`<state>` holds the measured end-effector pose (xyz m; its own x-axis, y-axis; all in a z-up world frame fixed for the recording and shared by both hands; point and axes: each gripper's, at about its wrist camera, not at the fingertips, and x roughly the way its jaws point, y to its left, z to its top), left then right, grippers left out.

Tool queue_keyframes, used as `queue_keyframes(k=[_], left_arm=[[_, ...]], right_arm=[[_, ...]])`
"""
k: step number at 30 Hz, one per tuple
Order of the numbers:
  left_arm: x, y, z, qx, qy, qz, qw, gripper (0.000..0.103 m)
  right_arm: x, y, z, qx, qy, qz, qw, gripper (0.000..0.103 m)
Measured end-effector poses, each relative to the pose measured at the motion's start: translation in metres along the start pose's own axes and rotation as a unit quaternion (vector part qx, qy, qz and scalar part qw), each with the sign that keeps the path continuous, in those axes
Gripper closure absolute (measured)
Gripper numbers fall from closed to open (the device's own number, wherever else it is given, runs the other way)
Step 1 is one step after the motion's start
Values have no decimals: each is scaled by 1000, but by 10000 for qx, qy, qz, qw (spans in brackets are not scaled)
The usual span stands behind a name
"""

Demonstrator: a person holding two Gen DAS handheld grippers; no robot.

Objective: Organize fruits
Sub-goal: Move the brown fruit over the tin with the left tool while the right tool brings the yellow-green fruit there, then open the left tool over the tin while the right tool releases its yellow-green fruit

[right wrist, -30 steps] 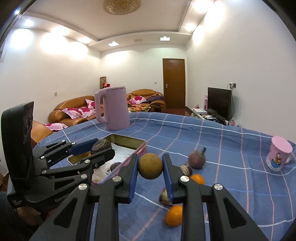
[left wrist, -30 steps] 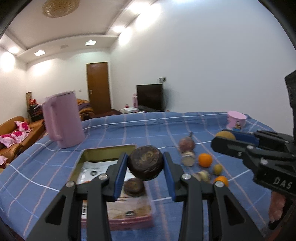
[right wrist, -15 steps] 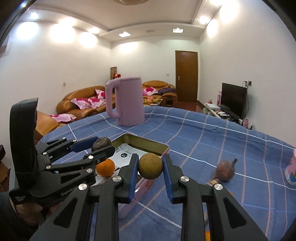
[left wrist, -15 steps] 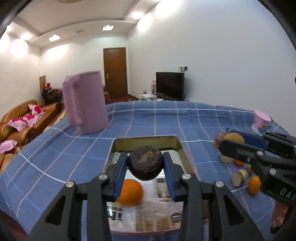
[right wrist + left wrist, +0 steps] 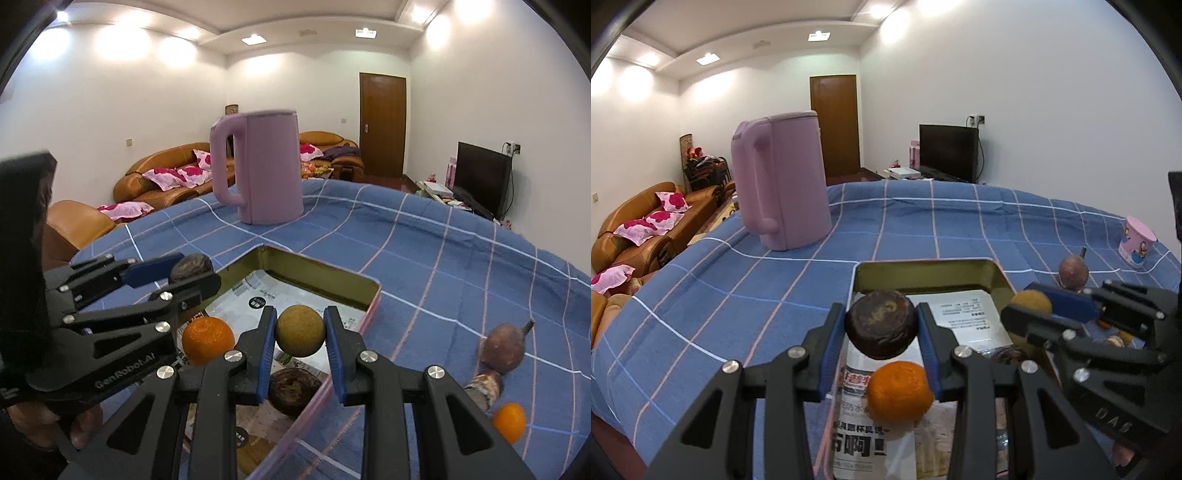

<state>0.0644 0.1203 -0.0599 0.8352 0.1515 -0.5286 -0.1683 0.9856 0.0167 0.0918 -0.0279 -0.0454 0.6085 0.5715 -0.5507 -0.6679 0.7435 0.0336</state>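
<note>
My left gripper (image 5: 882, 325) is shut on a dark brown round fruit (image 5: 882, 325) and holds it above the metal tray (image 5: 923, 267). My right gripper (image 5: 300, 336) is shut on a tan round fruit (image 5: 300, 336), also over the tray (image 5: 321, 269). An orange (image 5: 899, 391) and a dark fruit (image 5: 293, 391) lie in the tray on printed paper. The left gripper also shows in the right wrist view (image 5: 192, 271); the right gripper shows in the left wrist view (image 5: 1030, 306). A purple fruit with a stem (image 5: 504, 349) and a small orange (image 5: 509, 422) lie on the cloth right of the tray.
A tall pink jug (image 5: 781, 181) stands on the blue checked cloth (image 5: 923, 221) behind the tray. A pink printed cup (image 5: 1137, 242) stands at the far right. A cut fruit piece (image 5: 484, 387) lies by the purple fruit. Sofas lie beyond the table's left edge.
Both grippers have moved left with their fruits, from beside the loose fruits to over the tray. The jug looms nearer. The grips have not changed.
</note>
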Motion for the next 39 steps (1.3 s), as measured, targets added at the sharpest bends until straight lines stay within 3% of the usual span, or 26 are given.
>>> queue_keyframes(k=[29, 34, 37, 39], left_arm=[[18, -2, -9, 51, 566, -117, 9983, 61], [13, -1, -8, -40, 567, -189, 9982, 51], [6, -1, -8, -29, 476, -102, 9988, 27], [0, -1, -7, -26, 394, -162, 9991, 23]], right_arm=[[29, 8, -8, -31, 536, -26, 9986, 73], [21, 7, -8, -27, 472, -77, 9989, 70], [10, 2, -9, 12, 385, -103, 9992, 66], [-1, -2, -12, 35, 314, -97, 9995, 62]])
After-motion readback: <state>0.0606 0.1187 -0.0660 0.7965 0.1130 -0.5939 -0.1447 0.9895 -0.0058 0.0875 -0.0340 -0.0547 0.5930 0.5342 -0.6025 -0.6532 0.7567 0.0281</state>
